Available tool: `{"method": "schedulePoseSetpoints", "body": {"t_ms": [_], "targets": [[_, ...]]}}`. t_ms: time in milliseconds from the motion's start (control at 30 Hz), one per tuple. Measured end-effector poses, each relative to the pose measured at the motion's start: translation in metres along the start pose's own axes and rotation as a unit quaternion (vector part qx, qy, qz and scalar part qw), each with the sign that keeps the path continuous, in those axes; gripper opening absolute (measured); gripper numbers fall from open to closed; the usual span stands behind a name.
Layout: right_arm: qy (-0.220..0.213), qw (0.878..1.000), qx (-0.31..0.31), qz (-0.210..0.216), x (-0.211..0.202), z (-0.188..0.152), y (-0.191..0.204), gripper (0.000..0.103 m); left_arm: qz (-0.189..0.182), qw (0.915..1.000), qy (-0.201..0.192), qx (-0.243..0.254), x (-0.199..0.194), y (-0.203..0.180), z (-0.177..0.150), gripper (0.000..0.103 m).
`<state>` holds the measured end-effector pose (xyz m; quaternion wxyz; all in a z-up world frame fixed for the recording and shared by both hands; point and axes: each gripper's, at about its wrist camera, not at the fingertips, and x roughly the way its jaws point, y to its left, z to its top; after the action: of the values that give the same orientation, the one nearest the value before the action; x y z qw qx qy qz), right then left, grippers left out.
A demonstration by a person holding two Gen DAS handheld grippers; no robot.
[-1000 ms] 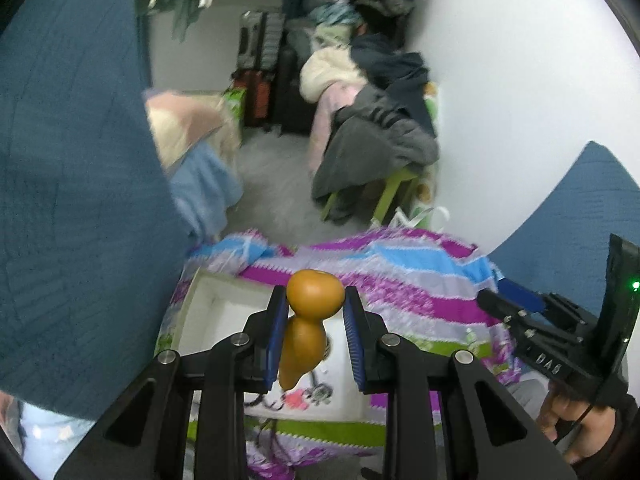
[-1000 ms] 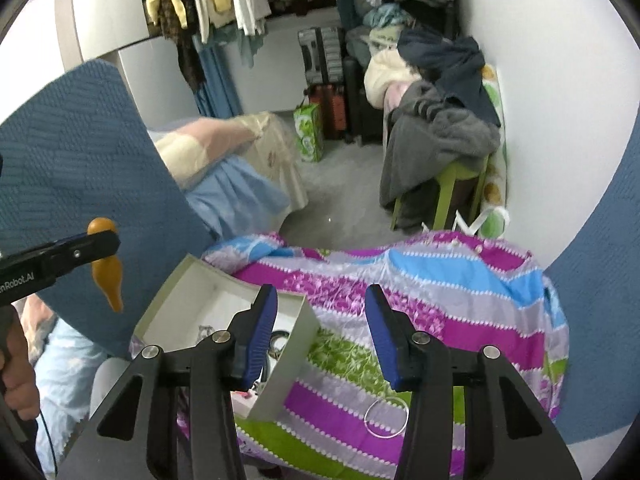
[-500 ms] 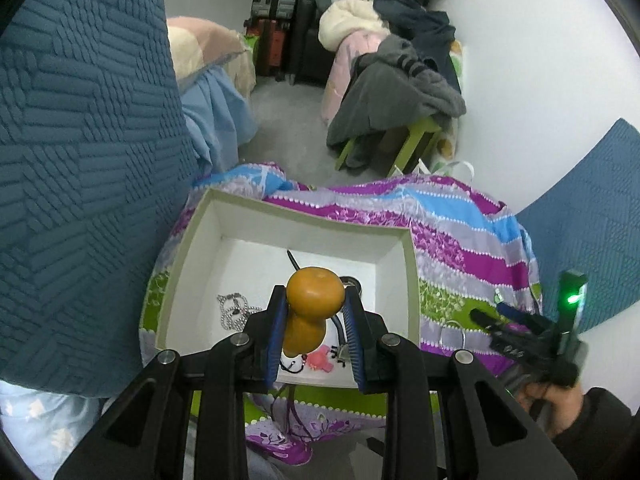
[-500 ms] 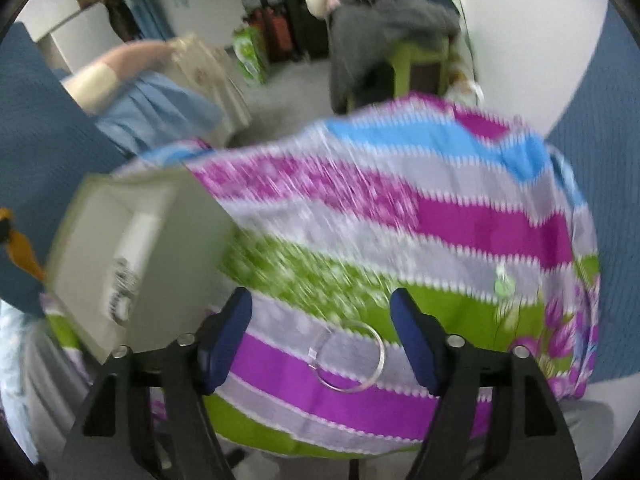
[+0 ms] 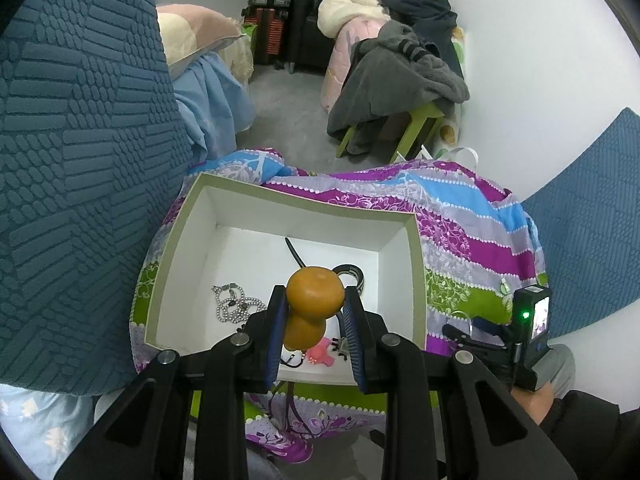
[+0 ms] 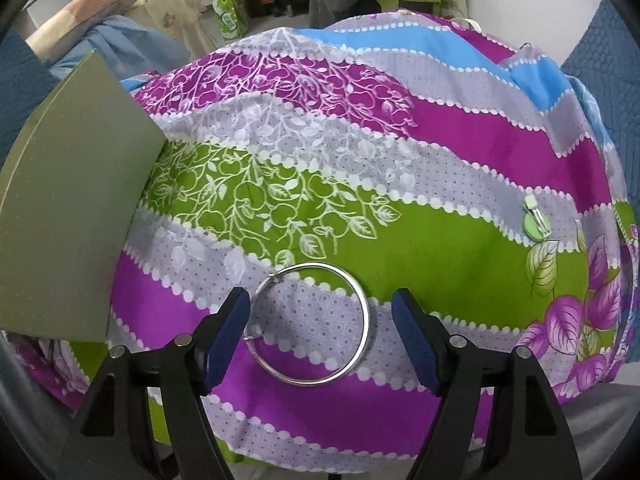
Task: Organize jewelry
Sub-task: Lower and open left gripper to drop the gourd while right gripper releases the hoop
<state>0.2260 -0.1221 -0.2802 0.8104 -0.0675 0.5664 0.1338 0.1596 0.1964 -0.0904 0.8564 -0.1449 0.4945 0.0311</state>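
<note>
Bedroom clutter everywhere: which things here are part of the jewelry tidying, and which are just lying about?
Part of the job:
gourd pendant in left gripper
box
bead chain
bangle between right gripper's open fingers
green clip

Lying about:
grey blanket
green stool
pillow

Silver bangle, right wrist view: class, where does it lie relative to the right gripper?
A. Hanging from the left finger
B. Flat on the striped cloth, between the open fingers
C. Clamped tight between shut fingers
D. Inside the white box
B: the silver bangle lies flat on the striped cloth, and the right gripper stands open around it, one blue finger on each side.
</note>
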Motion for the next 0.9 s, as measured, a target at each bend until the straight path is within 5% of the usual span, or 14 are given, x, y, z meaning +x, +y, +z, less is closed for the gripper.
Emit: {"method": "schedulePoseSetpoints", "body": {"t_ms": [433,600,900], "targets": [[0.011,1.000,0.001,-0.019,-0.014,-0.001,0.010,0.063,0.000,1.0000,0.002,0.000,-0.002,0.003,-0.001,0.028],[-0.035,0.999,0.011,0.012,-0.062,0.031,0.025,0.064,-0.001,1.0000,0.006,0.003,0.002,0.004,-0.002,0.028],[-0.131,0.982,-0.049,0.124,-0.147,0.076,0.112,0.064,0.007,0.9999,0.014,-0.002,0.016,0.018,-0.003,0.028]]}}
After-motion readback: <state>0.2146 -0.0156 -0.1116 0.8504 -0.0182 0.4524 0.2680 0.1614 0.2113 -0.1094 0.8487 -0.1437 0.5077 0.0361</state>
